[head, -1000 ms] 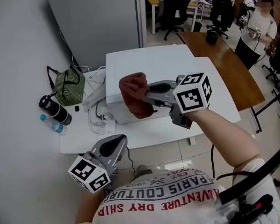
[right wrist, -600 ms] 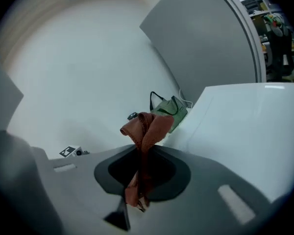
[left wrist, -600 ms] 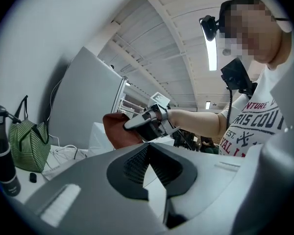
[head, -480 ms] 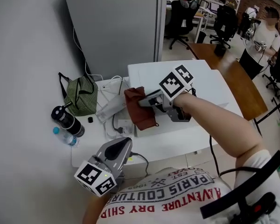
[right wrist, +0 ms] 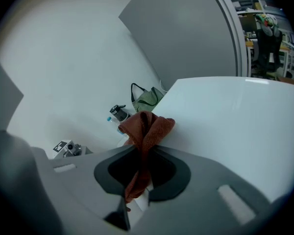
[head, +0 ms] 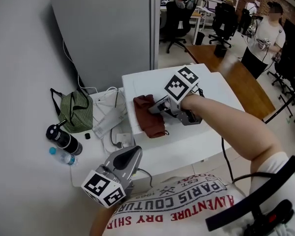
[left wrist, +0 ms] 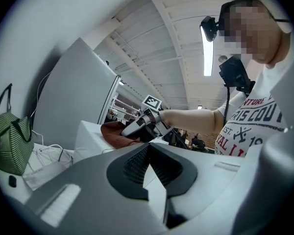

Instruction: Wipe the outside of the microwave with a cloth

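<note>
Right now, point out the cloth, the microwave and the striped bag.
cloth (head: 150, 125), head view, its lower part below the jaws.
microwave (head: 150, 82), head view, bare white top near the back.
striped bag (head: 77, 113), head view, middle of its green side.

White table: microwave, bag, flask

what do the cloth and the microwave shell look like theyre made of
The cloth looks like soft fabric, probably terry or microfibre, rust-brown and matte; its nubby pile and limp folds show it. The microwave has a smooth white casing with a faint sheen and crisp edges. It is likely painted sheet metal, though plastic cannot be ruled out.
</note>
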Demonstrator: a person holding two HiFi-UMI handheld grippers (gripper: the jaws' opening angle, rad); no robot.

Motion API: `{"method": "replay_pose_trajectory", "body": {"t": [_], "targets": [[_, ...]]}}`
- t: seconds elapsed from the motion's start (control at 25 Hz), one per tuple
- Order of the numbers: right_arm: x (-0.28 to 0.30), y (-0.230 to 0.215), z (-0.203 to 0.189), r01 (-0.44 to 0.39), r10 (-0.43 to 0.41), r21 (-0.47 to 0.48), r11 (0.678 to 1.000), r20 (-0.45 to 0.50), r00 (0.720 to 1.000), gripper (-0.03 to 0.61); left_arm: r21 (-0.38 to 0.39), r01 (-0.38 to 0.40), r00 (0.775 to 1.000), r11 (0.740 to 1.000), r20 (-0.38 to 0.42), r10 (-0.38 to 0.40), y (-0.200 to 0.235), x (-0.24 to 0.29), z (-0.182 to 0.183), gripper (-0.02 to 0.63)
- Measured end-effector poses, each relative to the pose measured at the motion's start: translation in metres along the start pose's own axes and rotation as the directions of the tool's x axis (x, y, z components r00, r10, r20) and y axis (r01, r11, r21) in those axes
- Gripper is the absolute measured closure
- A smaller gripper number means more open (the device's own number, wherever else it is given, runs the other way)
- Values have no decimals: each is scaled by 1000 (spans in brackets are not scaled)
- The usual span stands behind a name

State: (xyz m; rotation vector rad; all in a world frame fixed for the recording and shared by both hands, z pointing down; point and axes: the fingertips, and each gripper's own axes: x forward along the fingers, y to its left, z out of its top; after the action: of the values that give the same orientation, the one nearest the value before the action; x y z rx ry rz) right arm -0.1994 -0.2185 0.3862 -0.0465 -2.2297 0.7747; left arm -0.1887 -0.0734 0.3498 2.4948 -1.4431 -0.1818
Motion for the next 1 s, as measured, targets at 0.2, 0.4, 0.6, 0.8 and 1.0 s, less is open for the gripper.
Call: {"method": "replay_pose_trajectory", "body": {"t": [0.2,0.4,0.6,0.8,1.0], "targets": [[-46,-37,-21,52,-52,18,998,-29,998,532,-4,47,999,999,-14,-47,-12,26,2,607],[-108,-86,-55,101,-99,67,993,-27,995,532,-10,83,996,996,-26,-83,-19,48,0,607],[-164,-128,-86,148,-150,144,978,2,989,532,-15,114,992,993,-61,-115,-30,66,-6,607],[-208,-159,-106,177,-188,203,963,32,982,532,-11,127,989,992,-78,-127,-40,80,-7,607],[-238,-183,-119,194,-215,253,948,58,975,532,-12,121,988,993,-93,-122,-42,83,-7,607]]}}
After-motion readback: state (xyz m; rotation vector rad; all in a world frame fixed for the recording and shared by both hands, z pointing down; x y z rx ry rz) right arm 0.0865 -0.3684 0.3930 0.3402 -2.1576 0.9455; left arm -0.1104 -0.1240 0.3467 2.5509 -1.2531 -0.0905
